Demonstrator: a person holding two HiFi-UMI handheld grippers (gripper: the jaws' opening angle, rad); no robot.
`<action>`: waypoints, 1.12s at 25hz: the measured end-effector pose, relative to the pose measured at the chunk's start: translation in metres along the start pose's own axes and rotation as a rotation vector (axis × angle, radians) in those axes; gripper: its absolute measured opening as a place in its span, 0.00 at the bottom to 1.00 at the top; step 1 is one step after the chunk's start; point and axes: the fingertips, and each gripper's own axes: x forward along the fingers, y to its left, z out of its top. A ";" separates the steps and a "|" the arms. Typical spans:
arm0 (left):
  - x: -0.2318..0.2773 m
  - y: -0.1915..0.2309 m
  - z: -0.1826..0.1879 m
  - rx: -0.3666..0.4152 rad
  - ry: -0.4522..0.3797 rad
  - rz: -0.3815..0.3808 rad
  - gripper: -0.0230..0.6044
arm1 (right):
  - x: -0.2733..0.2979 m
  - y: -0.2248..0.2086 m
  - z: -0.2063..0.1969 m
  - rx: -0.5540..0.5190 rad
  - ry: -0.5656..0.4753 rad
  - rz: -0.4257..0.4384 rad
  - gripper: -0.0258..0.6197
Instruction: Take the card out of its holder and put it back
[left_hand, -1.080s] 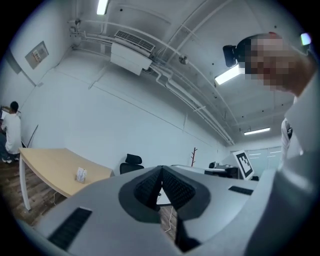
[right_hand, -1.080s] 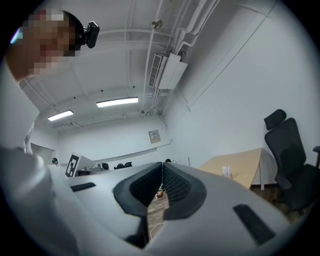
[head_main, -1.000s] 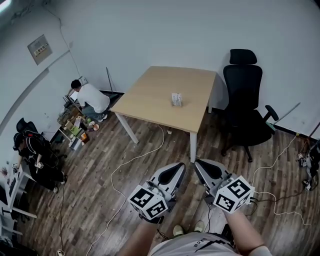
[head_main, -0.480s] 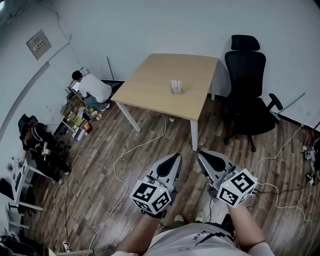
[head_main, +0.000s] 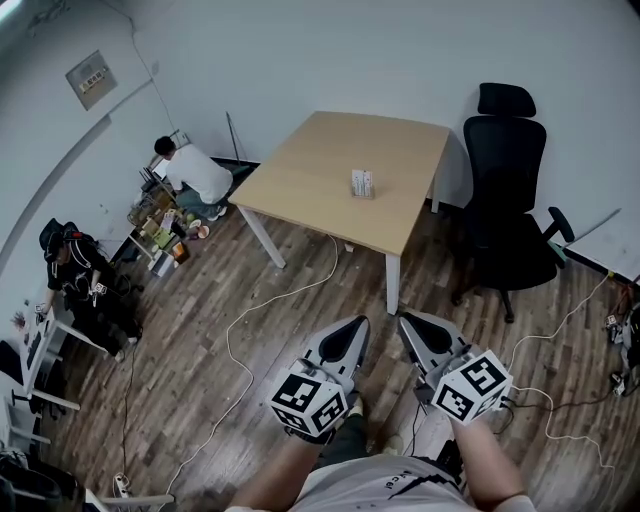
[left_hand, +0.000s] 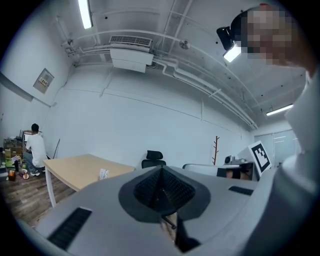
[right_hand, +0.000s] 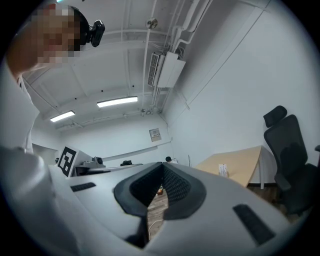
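- Table (head_main: 320, 180) is far ahead and well apart from me. View swung a bit vs 1 s ago, table no nearer.
- Chair (head_main: 507, 200) sits right of the table, off my path.
- L gripper (head_main: 356, 324) & R gripper (head_main: 407, 321) are near me and have sunk slightly. Both have jaws pressed together, nothing in either.
- Holder (head_main: 361, 184) is upright, right-centre of the table, untouched; too small to tell the card apart. Task not begun, I reckon; approach comes first.
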 end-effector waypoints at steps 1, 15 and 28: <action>0.004 0.004 -0.001 -0.001 -0.001 -0.001 0.06 | 0.004 -0.004 -0.001 -0.001 0.004 -0.004 0.06; 0.090 0.149 0.023 0.022 -0.007 -0.044 0.06 | 0.158 -0.061 0.004 -0.044 0.040 -0.055 0.06; 0.161 0.266 0.022 -0.008 0.026 -0.091 0.06 | 0.279 -0.118 0.004 -0.101 0.088 -0.085 0.06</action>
